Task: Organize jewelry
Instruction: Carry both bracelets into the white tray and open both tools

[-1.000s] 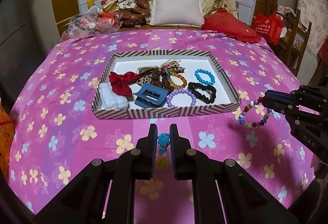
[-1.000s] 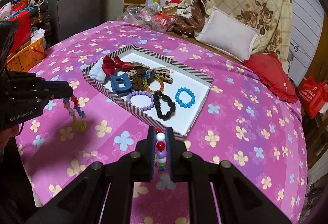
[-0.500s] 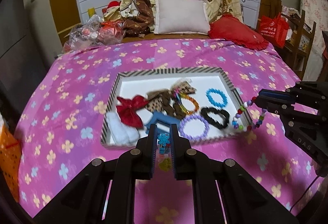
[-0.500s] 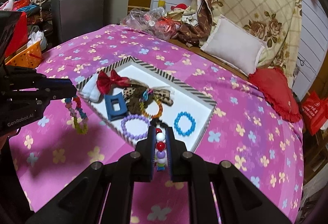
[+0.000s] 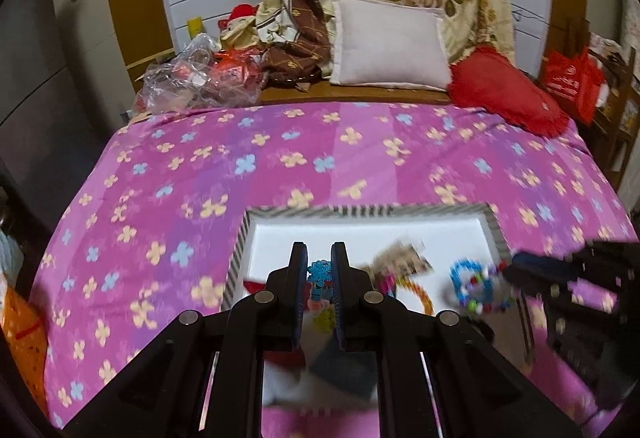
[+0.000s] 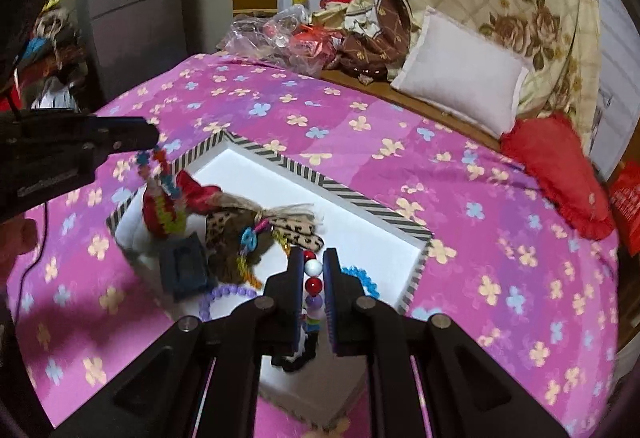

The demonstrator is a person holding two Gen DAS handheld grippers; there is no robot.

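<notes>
A striped-rim tray [image 5: 360, 211] [image 6: 352, 193] with a white floor lies on the pink flowered bedspread. In it are a red bow [image 6: 196, 197], a leopard-print bow [image 6: 240, 234], a blue hair claw [image 6: 184, 266], a purple bead bracelet [image 6: 224, 296] and a blue bracelet [image 6: 364, 280]. My left gripper [image 5: 319, 258] [image 6: 152, 135] is shut on a colourful loom bracelet [image 5: 320, 272] [image 6: 160, 177] that hangs over the tray's left part. My right gripper [image 6: 313, 258] [image 5: 516, 266] is shut on a multicoloured bead bracelet [image 6: 313, 278] [image 5: 480, 294] over the tray's right part.
At the bed's head are a white pillow [image 5: 390, 45], a red cushion [image 5: 504, 93], a crumpled plastic bag [image 5: 192, 77] and a piled floral quilt. An orange basket [image 5: 20, 330] stands by the bed's left edge. A red bag [image 5: 572, 81] hangs at far right.
Both grippers have moved forward from the near side of the bed to above the tray, each still carrying its bracelet. The tray now sits right under the fingers.
</notes>
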